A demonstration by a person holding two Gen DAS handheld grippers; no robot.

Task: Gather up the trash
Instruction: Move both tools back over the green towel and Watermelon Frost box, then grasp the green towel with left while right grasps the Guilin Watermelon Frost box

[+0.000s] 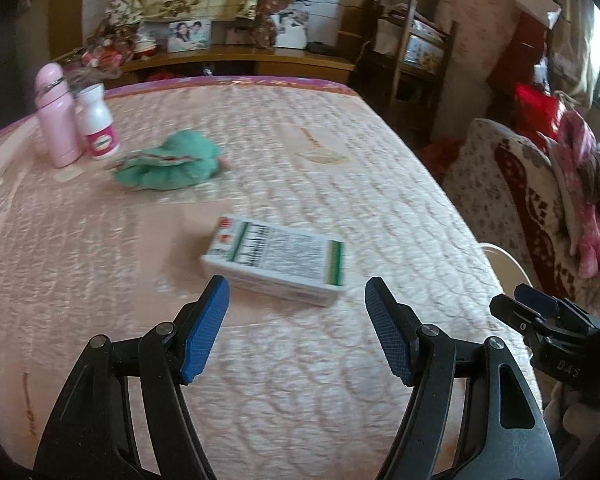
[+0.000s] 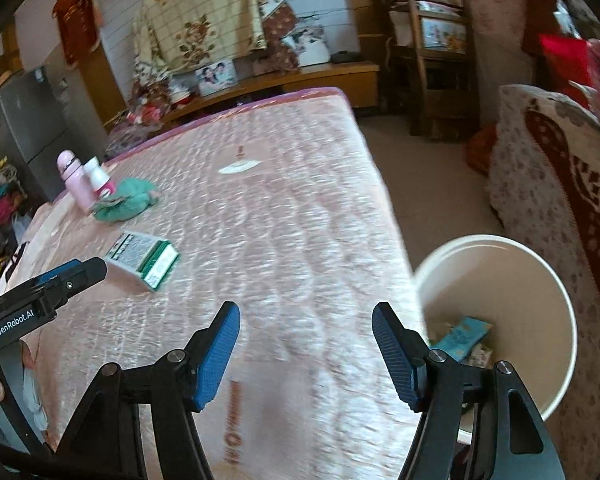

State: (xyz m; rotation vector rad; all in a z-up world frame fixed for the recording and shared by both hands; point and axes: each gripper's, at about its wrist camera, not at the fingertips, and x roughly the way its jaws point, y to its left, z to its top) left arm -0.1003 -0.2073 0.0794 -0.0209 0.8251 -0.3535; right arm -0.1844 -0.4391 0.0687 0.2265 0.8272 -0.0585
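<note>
White-and-green carton [image 1: 274,262] seen lying flat on the pink quilted mattress [image 1: 340,184], printed face up, long side slightly skewed, nothing touching it. Left gripper [image 1: 296,324] found just short of the carton, blue pads well apart, nothing between them. Right gripper [image 2: 306,354] held over the mattress edge, jaws empty and opening. White bin [image 2: 500,248] noted on the floor beside the bed, some packets already inside. Green cloth [image 1: 168,164], pink flask [image 1: 56,120] and white bottle [image 1: 98,124] grouped at the far corner, well apart from the carton.

Judged step: carton to be taken by the left gripper. Pads best brought down astride the short width, squared to its skew, closed gently so the thin card is not crushed, then carried to the bin
</note>
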